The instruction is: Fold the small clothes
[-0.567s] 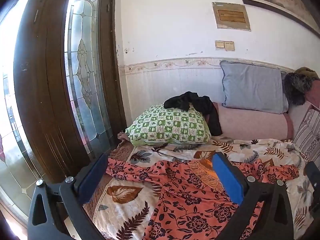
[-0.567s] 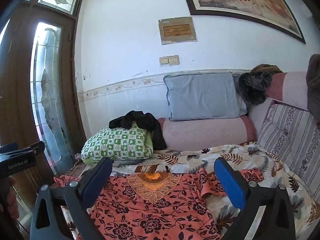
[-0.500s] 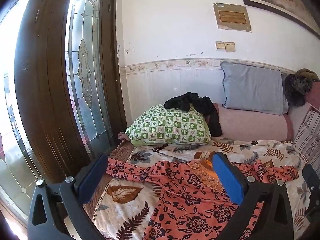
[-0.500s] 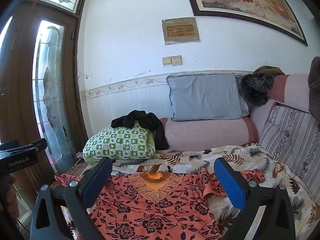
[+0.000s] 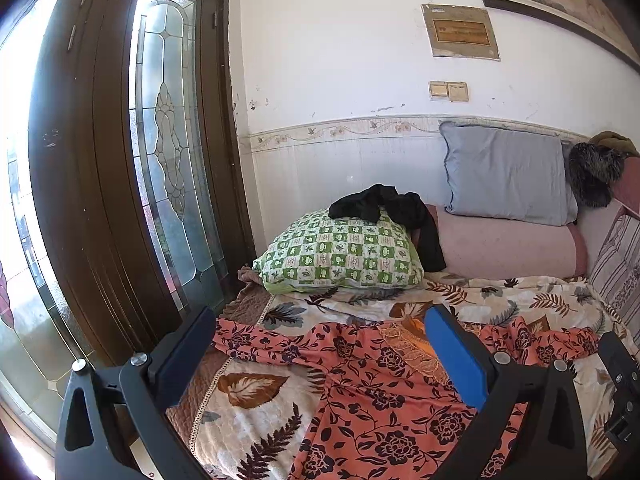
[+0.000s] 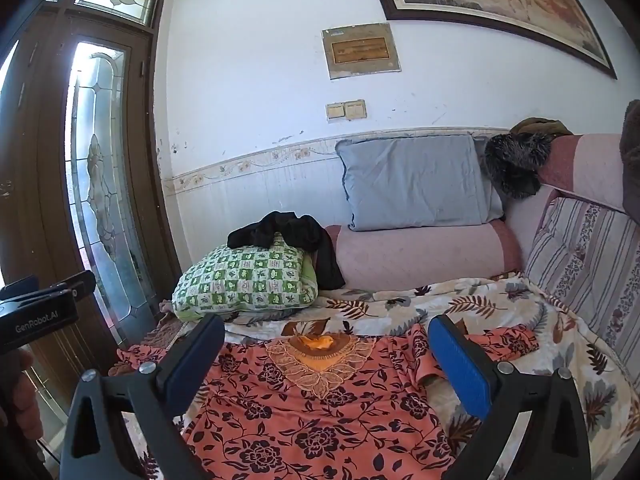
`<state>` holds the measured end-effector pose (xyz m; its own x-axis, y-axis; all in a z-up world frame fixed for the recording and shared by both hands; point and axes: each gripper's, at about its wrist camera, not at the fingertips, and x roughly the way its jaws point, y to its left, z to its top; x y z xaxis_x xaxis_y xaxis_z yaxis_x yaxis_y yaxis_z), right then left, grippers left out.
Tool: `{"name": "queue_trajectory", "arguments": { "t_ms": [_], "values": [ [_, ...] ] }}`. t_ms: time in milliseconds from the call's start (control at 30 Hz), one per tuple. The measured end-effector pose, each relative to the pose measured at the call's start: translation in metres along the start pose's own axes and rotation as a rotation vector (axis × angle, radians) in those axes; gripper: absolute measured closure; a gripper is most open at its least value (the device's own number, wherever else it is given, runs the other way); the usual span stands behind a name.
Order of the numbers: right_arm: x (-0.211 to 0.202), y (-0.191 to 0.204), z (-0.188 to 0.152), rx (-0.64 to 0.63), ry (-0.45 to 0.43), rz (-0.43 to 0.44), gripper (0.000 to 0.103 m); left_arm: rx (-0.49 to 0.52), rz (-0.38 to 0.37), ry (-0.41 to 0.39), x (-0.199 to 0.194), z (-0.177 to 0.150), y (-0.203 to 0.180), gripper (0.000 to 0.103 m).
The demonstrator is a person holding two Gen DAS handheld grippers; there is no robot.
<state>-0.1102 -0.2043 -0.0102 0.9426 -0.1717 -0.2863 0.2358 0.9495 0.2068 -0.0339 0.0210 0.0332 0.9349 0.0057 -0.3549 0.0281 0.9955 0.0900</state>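
The orange flowery cloth top (image 6: 316, 412) lies flat, low in the frame, ready for folding; the left gripper (image 5: 320, 344) and right gripper (image 6: 326, 352) are spread wide — both empty.

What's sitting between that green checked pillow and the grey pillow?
A black garment draped over the green checked pillow, then the pink bolster under the grey pillow; right wrist view.

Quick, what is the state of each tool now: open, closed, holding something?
Left tool: open wide, holding nothing, above the orange floral garment.
Right tool: open wide, holding nothing, above the same garment.
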Motion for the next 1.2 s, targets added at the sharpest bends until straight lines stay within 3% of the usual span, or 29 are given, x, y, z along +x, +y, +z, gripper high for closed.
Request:
{"name": "queue_trajectory", "arguments": {
  "t_ms": [633, 1200],
  "values": [
    [0.003, -0.004, -0.005, 0.011, 0.012, -0.010, 0.000, 0.015, -0.003, 0.032, 0.011, -0.007, -0.008, 0.000],
    [0.029, -0.008, -0.014, 0.025, 0.060, -0.020, 0.000, 0.031, 0.005, 0.079, 0.038, -0.018, -0.017, 0.000]
  ]
}}
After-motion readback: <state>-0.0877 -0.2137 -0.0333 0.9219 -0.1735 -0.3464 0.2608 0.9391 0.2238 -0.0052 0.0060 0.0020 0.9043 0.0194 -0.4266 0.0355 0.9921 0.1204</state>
